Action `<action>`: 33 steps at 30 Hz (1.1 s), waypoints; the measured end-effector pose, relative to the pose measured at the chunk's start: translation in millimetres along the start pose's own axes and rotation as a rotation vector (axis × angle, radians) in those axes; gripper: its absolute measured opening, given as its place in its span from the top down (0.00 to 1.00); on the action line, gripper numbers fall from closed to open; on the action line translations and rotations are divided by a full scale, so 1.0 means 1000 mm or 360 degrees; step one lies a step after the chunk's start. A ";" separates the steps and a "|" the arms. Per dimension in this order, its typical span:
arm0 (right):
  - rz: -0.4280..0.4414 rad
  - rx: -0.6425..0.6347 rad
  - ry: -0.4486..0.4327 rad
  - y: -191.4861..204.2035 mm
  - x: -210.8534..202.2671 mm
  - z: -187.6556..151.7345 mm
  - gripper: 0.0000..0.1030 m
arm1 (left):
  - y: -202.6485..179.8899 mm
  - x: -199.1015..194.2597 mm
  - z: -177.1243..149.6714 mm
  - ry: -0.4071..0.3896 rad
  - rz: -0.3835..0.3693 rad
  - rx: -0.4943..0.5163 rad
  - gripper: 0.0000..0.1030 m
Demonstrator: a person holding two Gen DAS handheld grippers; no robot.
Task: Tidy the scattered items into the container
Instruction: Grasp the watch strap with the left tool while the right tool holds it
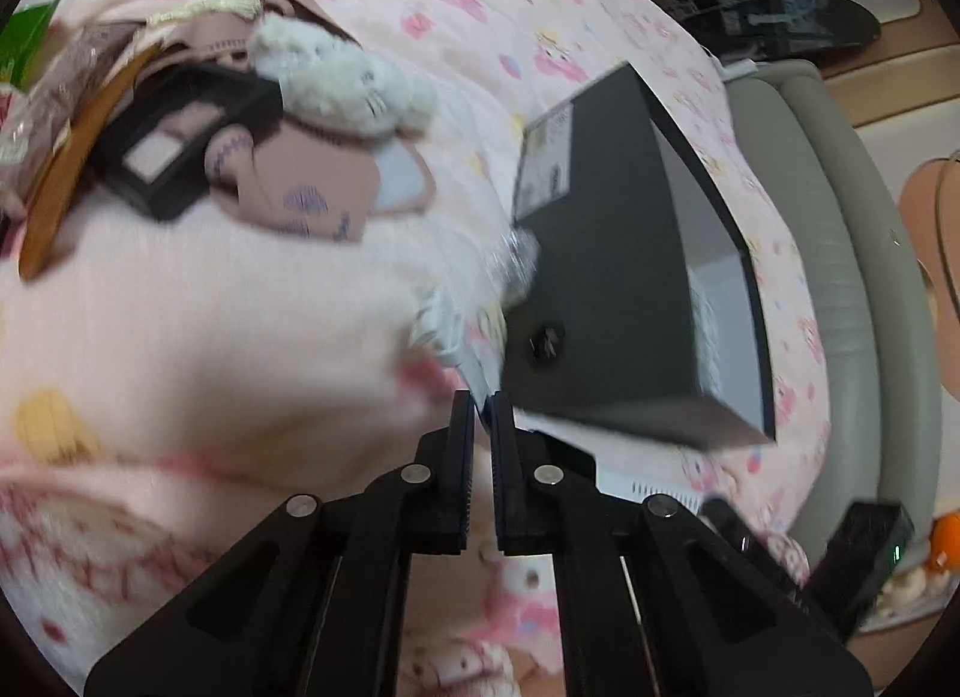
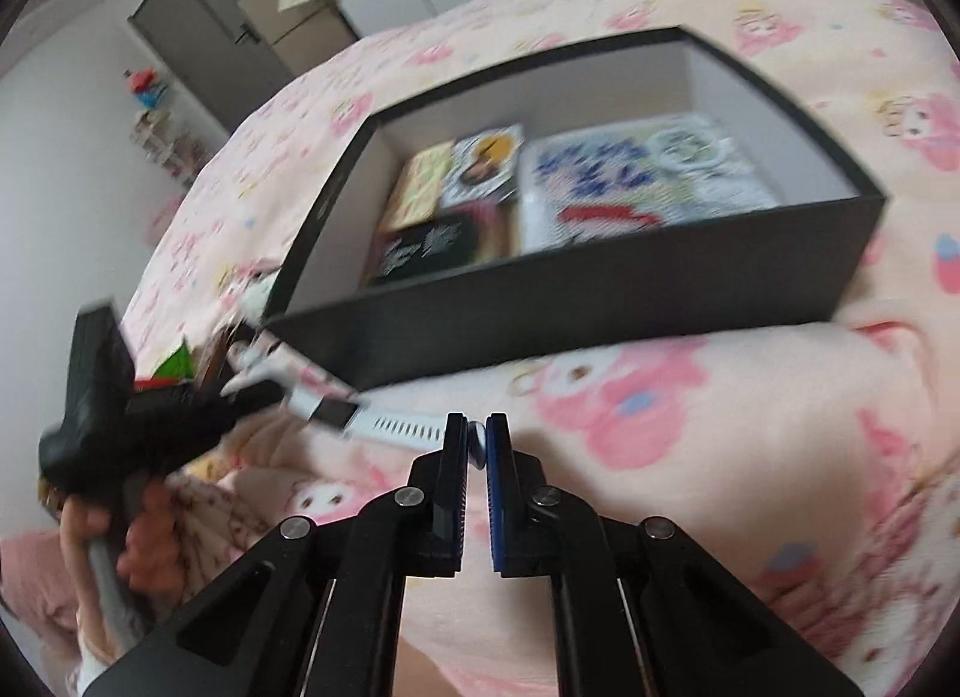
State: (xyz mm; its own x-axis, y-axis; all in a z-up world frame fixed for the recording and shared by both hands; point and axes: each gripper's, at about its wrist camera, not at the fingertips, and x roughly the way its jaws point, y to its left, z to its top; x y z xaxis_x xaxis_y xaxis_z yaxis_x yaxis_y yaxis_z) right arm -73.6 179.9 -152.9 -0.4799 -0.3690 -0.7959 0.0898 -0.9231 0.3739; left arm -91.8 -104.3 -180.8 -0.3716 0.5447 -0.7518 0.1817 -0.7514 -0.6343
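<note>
Jaws of the right gripper (image 2: 477, 427) pinch one end of a white watch (image 2: 360, 421) at lower centre; the left gripper (image 1: 483, 403), closed, nips its other strap end. Beyond, mid-frame on the pink bedspread (image 2: 750, 427), stands the black box (image 2: 540, 319), already holding cards. Upper left in the left view lies a clutter with a plush toy (image 1: 348, 78).

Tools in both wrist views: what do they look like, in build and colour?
Both are matte black plastic linkages with round silver pivot pins. The left tool has two flat fingers with ribbed, dark blue-edged pads. The right tool matches it, and its right pad shows plainly blue. No cables, markings or sleeves show.
</note>
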 end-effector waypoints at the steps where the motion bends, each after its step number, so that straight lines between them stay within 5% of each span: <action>1: -0.0006 0.0019 0.0000 -0.003 -0.001 0.002 0.96 | 0.001 -0.001 -0.002 0.0002 -0.0002 -0.0010 0.88; 3: -0.0013 0.0071 -0.0003 -0.014 -0.005 0.005 0.94 | 0.004 0.000 0.000 -0.0015 0.0053 -0.0063 0.75; 4: -0.0015 0.0104 0.0007 -0.020 -0.005 0.006 0.93 | 0.007 0.001 0.002 -0.0021 0.0098 -0.0103 0.56; 5: -0.0038 0.0118 0.0028 -0.023 -0.004 0.006 0.90 | 0.012 0.000 0.005 -0.0054 0.0131 -0.0171 0.49; 8: -0.0030 0.0099 0.0074 -0.023 0.002 0.006 0.72 | 0.014 -0.001 0.012 -0.0121 0.0128 -0.0205 0.49; 15: 0.0092 0.0159 0.0098 -0.025 0.017 0.008 0.67 | 0.005 0.013 0.018 -0.0071 0.0163 -0.0115 0.50; 16: 0.0114 0.0151 0.0096 -0.024 0.018 0.008 0.67 | 0.003 0.014 0.018 -0.0059 0.0164 -0.0096 0.57; 17: 0.0140 0.0128 0.0090 -0.023 0.019 0.008 0.67 | 0.002 0.017 0.018 -0.0046 0.0171 -0.0075 0.75; 20: 0.0199 0.0059 0.0110 -0.018 0.023 0.005 0.67 | -0.004 0.022 0.014 0.0024 0.0132 -0.0004 0.93; 30: 0.0137 0.0292 0.0022 -0.038 -0.011 0.006 0.67 | -0.002 0.014 0.011 -0.0043 0.0096 -0.0043 0.91; 33: 0.0240 0.0365 0.0155 -0.035 -0.005 0.001 0.67 | 0.002 0.018 0.016 -0.0051 0.0111 -0.0096 0.73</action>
State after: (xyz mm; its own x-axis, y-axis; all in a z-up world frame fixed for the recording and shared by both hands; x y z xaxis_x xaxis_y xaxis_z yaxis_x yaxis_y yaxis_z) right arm -75.1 213.8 -161.3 -0.3890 -0.5189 -0.7612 -0.0512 -0.8128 0.5803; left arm -112.4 -102.0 -192.4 -0.3848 0.4790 -0.7890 0.2624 -0.7628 -0.5910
